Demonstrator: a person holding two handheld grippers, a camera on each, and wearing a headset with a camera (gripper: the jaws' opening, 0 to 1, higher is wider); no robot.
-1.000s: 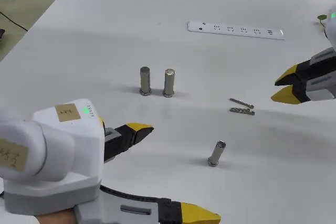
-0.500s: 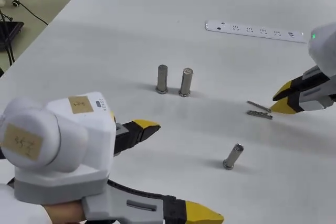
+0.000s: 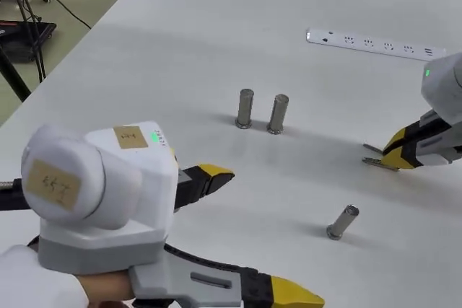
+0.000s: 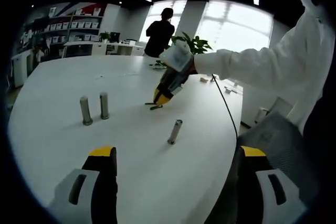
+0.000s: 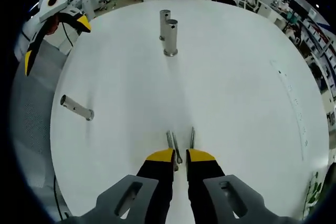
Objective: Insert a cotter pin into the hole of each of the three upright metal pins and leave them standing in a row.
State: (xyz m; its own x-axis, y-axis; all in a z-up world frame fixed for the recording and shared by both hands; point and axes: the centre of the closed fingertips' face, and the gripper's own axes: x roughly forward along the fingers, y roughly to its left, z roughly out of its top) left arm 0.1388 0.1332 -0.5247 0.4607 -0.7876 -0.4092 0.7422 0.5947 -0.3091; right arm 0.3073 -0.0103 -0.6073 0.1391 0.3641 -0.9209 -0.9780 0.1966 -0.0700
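Two upright metal pins point(image 3: 245, 108) point(image 3: 278, 113) stand side by side mid-table. A third metal pin point(image 3: 342, 222) stands alone, nearer to me and to the right. Two cotter pins point(image 3: 375, 158) lie flat on the table at the right. My right gripper point(image 3: 395, 151) is down at the cotter pins point(image 5: 173, 142), its jaws a narrow gap apart with one pin's end between the tips point(image 5: 180, 156). My left gripper point(image 3: 256, 234) hovers at the lower left, jaws wide apart and holding nothing point(image 4: 177, 153). It faces the three metal pins point(image 4: 85, 110).
A white power strip point(image 3: 368, 43) lies at the far side of the white table point(image 3: 180, 55). The table's left edge drops to a floor with cables and a stand point(image 3: 22, 27). A person point(image 4: 159, 35) stands in the background of the left gripper view.
My right gripper has come down and left to the cotter pins, and its jaws have narrowed. The head camera has shifted, so everything sits further right in the picture.
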